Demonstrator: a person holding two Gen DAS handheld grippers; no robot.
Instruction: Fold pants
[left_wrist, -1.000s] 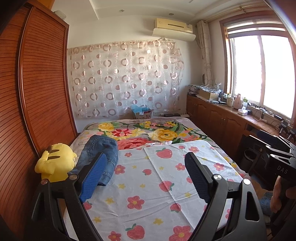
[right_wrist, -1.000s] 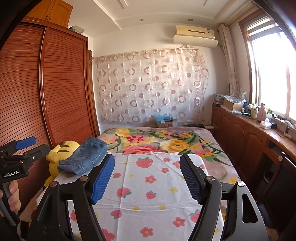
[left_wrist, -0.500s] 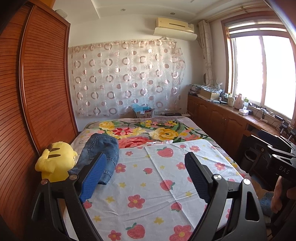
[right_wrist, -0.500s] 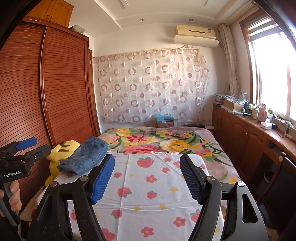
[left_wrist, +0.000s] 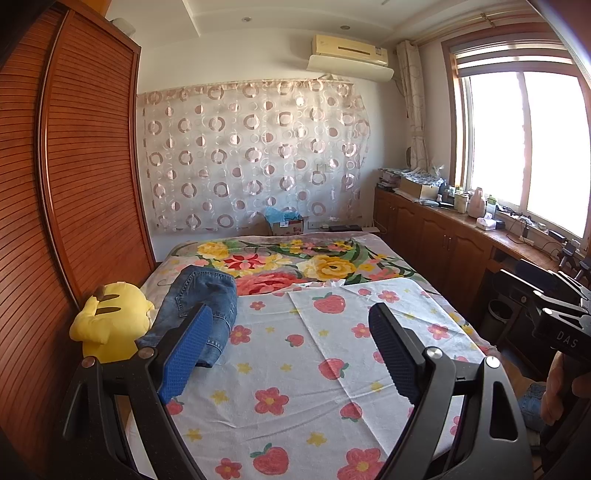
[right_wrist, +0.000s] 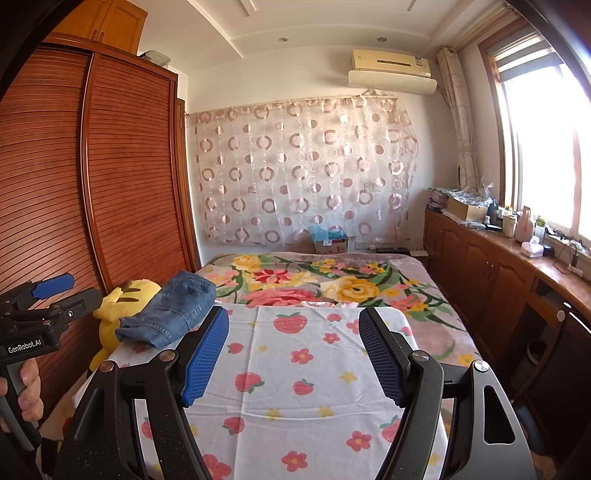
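Both grippers hover over the near end of the bed, jaws spread wide with nothing between them: the left gripper (left_wrist: 288, 354) and the right gripper (right_wrist: 291, 354), each with ribbed blue pads on black plastic arms. Under them lies a thin strawberry-print sheet (left_wrist: 325, 369), smooth and bare. Ahead and to the left of both, the denim jeans (left_wrist: 201, 302) sit already folded into a thick stack beside a plush yellow toy (left_wrist: 107, 321). The folding looks finished. Beyond lies a fuzzy floral blanket (left_wrist: 295, 258).
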